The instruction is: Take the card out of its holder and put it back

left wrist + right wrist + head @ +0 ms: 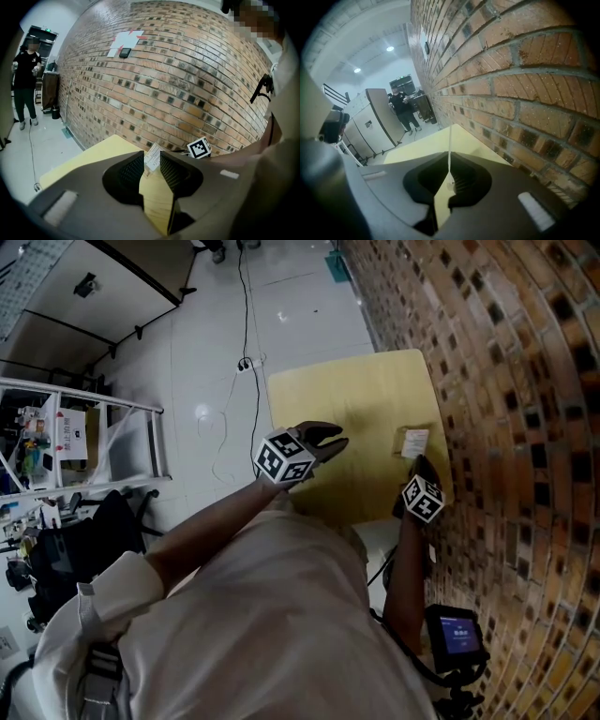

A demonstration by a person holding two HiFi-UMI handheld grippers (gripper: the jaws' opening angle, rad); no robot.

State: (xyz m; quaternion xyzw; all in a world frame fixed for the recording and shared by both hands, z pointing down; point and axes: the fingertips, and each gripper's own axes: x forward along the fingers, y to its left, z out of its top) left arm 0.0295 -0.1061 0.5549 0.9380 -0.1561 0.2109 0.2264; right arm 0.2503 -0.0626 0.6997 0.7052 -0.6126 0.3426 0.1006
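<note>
The right tool (450, 172) is closed on the card (450, 140). The card is seen edge-on there as a thin white line pinched between the 2 jaws and standing up past their tips. In the head view the right tool (421, 468) is held at the desk's right edge, close beside the brick wall (506, 381). The card (413, 442) shows as a small pale rectangle at the tool's tip, over the yellow desk (347, 399). Whether it touches the desk cannot be told, and its holder cannot be made out.

The left tool (152, 153) is held with its 2 jaws a narrow gap apart and nothing gripped; only desk surface is seen through the gap. Beyond the tips the card (151, 161) is framed between the jaws, and the right tool's marker cube (199, 146) is seen just right of it. In the head view the left tool (336, 439) is held over the middle of the desk, apart from the card and pointed toward it, with bare desk between them.

Farther out, a cable (246, 324) is trailed across the white floor (216, 381), a metal rack (84, 437) is seen at the left, and a small blue screen (455, 632) is lit below the right arm. A person (401, 110) is seen standing in the distance beside pale cabinets (370, 122).
</note>
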